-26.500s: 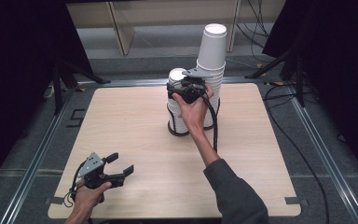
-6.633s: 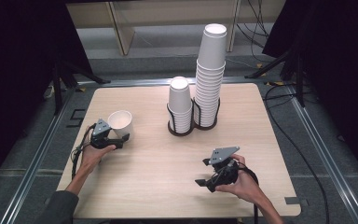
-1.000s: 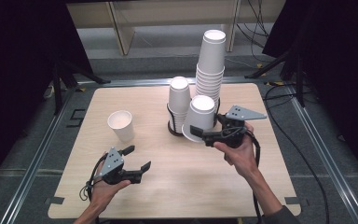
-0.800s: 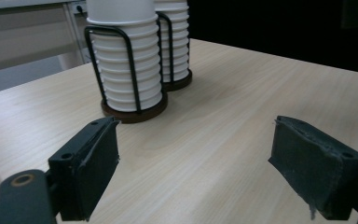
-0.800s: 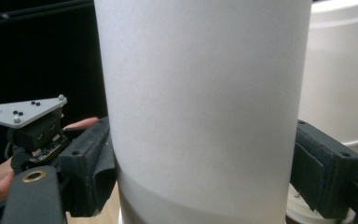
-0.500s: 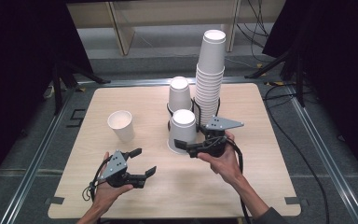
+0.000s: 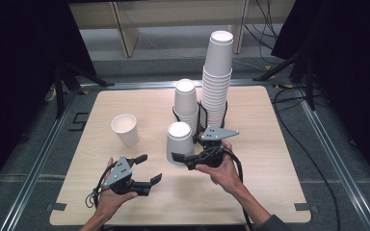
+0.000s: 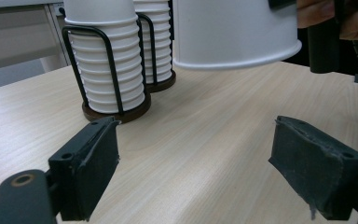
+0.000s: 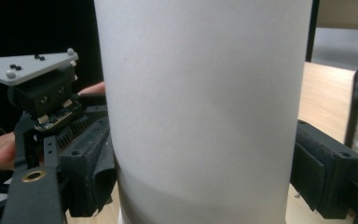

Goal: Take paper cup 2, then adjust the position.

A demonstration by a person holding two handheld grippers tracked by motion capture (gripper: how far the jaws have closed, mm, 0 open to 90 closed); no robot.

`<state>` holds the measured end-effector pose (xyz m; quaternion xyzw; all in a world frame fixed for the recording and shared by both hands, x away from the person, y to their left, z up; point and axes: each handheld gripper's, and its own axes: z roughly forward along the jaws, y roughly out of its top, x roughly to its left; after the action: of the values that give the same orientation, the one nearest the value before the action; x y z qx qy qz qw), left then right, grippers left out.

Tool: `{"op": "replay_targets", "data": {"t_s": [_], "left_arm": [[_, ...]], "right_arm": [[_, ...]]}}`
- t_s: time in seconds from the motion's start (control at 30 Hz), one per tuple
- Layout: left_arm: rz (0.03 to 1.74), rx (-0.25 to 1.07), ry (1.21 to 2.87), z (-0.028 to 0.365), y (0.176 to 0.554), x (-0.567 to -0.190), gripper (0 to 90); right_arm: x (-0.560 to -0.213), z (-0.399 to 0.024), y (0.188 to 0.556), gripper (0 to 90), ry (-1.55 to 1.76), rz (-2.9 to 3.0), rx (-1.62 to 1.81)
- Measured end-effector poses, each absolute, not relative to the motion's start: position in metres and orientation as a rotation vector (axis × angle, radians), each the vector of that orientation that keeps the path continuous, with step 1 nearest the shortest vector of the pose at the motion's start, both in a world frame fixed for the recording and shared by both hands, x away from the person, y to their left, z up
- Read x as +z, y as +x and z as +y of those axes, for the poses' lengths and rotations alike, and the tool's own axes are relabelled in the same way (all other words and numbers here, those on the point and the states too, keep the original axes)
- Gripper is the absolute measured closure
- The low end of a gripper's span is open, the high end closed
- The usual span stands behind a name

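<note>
R gripper (image 7: pixel 180 158), centre of the high view, is clamped on an upside-down white paper cup (image 7: pixel 179 144); matte black pads press both sides of its smooth wall. Cup is a tapered cylinder, long axis vertical, closed base up, rolled rim down & just above the pale wood-grain table (image 7: pixel 270 144). L gripper (image 7: pixel 147 168), lower left, jaws wide apart w/ nothing between. Behind: two ribbed cup stacks (image 7: pixel 216 82) in black wire holders. Upright cup (image 7: pixel 125 129) mid-left, mouth up.
</note>
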<state>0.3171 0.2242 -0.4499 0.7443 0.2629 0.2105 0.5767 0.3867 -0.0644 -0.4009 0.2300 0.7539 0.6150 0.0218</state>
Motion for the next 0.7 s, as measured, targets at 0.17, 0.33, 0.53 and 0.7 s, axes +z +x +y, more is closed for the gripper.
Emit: {"op": "replay_targets", "data": {"t_s": [0.17,0.33,0.53,0.7], "left_arm": [[0.617,0.492,1.744,0.224,0.316,-0.450,14.5],[0.612,0.489,1.742,0.224,0.315,-0.450,14.6],[0.606,0.484,1.719,0.223,0.316,-0.450,14.5],[0.615,0.489,1.728,0.223,0.314,-0.448,14.5]], "right_arm": [[-0.406,-0.058,0.385,18.2,0.716,2.376,1.913],[-0.409,-0.053,0.382,18.2,0.697,2.393,1.901],[-0.412,-0.049,0.381,18.2,0.677,2.382,1.931],[-0.414,-0.046,0.379,18.2,0.663,2.391,1.938]]}}
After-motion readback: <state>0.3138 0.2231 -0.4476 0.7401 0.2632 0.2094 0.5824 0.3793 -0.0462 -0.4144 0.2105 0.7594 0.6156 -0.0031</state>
